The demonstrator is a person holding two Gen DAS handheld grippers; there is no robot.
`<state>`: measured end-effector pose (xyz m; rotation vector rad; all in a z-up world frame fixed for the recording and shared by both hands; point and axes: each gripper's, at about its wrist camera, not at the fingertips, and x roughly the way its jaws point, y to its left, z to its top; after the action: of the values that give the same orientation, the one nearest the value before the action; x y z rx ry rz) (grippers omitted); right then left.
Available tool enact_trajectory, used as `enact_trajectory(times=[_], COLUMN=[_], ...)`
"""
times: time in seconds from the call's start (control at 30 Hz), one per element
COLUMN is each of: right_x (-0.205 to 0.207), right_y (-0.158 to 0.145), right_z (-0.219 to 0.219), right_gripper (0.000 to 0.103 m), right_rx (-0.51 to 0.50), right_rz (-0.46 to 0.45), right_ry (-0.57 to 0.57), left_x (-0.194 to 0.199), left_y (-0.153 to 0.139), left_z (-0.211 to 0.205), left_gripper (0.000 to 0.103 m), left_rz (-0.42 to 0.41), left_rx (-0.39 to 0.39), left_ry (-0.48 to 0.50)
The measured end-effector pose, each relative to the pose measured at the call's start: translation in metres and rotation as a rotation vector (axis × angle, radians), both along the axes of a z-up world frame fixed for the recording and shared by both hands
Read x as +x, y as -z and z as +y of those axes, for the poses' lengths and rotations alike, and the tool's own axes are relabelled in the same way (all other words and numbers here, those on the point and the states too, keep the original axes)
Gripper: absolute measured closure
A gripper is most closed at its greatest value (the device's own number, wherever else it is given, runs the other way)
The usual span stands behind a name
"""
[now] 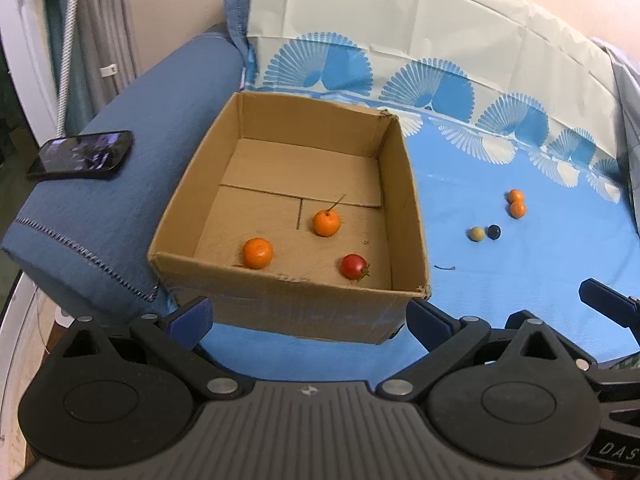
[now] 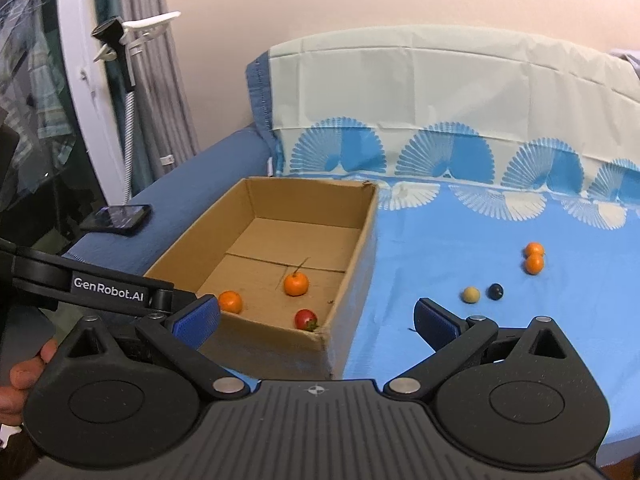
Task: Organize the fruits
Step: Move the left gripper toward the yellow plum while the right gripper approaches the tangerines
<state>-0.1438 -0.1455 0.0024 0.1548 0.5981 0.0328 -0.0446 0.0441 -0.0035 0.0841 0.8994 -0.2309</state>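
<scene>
Left wrist view: the left tongs [image 1: 308, 316] gape wide and empty before a corrugated cardboard box [image 1: 280, 308] holding two dimpled oranges [image 1: 258, 253] and a glossy tomato [image 1: 354, 266] – round, well apart

Right wrist view: the right tongs [image 2: 316, 316] likewise spread, empty; four small round fruits [image 2: 534, 264] lie on the smooth blue sheet [image 2: 480, 240]

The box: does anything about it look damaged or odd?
Yes. The box has a frayed, torn rim at its near right corner and a nick along the front rim. Inside lies a loose stem by one orange.
</scene>
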Motion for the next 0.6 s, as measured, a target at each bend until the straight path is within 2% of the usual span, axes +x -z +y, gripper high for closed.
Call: enact_trajectory(times=[0.27, 0.43, 0.6], right_x=[0.008, 0.014, 0.022], right_y=[0.015, 0.032, 0.056], right_z=[-0.066, -0.131, -0.193], right_gripper=[0.001, 0.001, 0.001], right_rx=[0.031, 0.006, -0.031], right_rz=[0.021, 0.03, 0.049], right_ry=[0.167, 0.318, 0.454], left_x=[0.029, 0.058, 0.088], left_y=[0.004, 0.014, 0.035], left_z=[-0.064, -0.125, -0.192], left_gripper=[0.0, 0.0, 0.0], left_rz=[0.031, 0.062, 0.061], left_rx=[0.02, 0.018, 0.048], left_ry=[0.095, 0.172, 0.264])
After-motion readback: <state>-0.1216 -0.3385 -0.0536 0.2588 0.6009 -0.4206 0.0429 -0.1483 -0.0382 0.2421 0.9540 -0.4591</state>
